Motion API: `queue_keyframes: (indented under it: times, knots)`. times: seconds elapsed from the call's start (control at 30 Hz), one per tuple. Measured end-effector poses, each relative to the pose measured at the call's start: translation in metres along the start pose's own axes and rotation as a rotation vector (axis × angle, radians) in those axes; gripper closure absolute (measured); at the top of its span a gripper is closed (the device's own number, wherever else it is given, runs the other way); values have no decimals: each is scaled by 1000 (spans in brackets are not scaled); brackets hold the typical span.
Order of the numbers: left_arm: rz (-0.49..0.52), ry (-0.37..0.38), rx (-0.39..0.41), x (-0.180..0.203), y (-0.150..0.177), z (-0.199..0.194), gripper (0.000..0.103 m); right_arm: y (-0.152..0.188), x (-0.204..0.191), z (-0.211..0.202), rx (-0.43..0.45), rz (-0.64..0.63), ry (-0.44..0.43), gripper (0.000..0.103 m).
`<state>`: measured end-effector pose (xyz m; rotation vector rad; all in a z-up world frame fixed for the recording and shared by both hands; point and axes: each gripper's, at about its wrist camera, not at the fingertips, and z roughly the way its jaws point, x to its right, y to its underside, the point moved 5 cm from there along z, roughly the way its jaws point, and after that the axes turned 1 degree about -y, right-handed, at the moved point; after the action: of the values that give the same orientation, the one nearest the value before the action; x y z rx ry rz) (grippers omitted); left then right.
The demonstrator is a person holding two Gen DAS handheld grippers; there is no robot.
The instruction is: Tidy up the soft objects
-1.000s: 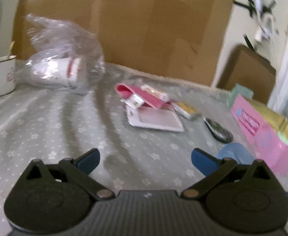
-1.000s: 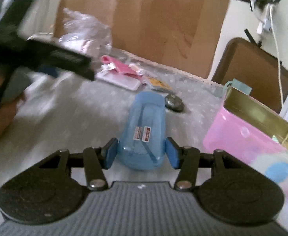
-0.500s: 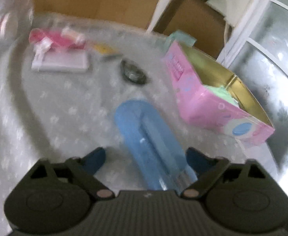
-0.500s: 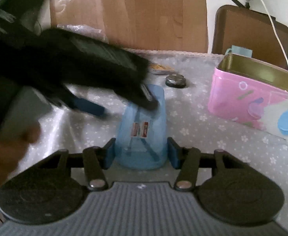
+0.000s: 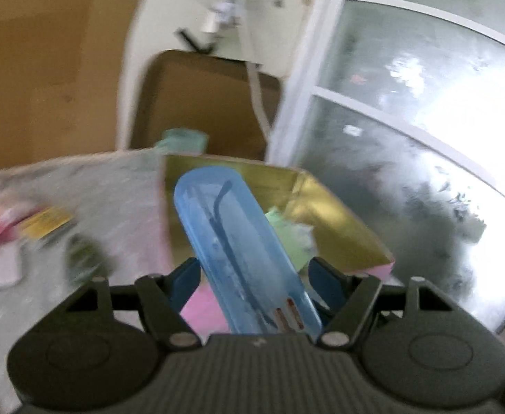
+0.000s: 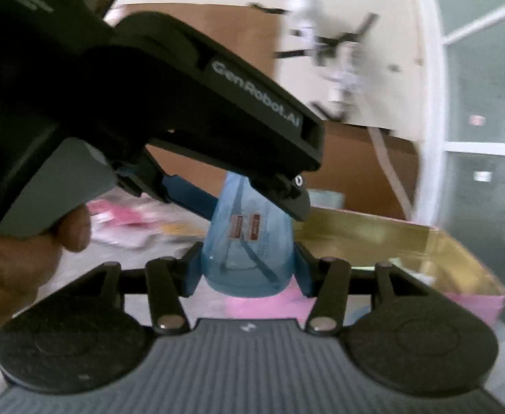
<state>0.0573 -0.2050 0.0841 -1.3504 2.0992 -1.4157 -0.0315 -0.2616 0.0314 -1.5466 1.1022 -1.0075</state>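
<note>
The right claw [image 6: 247,270] is clamping the near end of the translucent blue case [image 6: 249,241], lifted just in front of the pink tin [image 6: 473,302]. The left claw [image 5: 254,279] is closing around the case [image 5: 231,241], its left pad touching it, the right pad apart. A green soft item [image 5: 287,238] is lying in the tin [image 5: 338,227] beyond the claw.

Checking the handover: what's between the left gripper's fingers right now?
In the left wrist view, the blue translucent case lies between the closing jaws of the left gripper. The right gripper holds its other end.
</note>
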Motion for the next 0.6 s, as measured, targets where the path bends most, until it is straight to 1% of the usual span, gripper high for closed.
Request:
queue_keyframes:
  times: [0.1,0.13,0.17,0.2,0.23,0.27,0.3,0.33,0.37,0.4,0.5,0.6]
  knots:
    - [22,-5,-6,21,-17,39,30,-3,43,19,-20,36,97,47]
    - [27,-14,-12,27,-21,55,30,-2,60,28,-37,45,143,47]
    - [27,-28,-19,32,-21,67,29,-1,72,37,-50,49,180,47]
    - [21,-47,-27,35,-21,82,26,1,83,45,-61,46,223,47]
    - [15,-65,-38,36,-20,95,24,3,97,56,-76,35,282,45]
    - [5,-86,-53,34,-18,105,24,6,107,65,-92,26,331,44]
    - [-3,-105,-68,32,-15,112,24,10,115,73,-115,17,361,41]
    - [-11,-116,-80,30,-11,114,24,14,122,81,-140,14,373,35]
    - [-18,-117,-86,26,-7,113,24,17,126,76,-127,42,356,34]
    - [-16,-119,-85,22,-3,110,21,17,128,73,-117,66,357,34]
    - [12,-190,-76,7,1,96,12,18,116,58,-78,56,340,35]
    - [39,-263,-46,-8,3,71,10,22,102,40,-39,87,308,35]
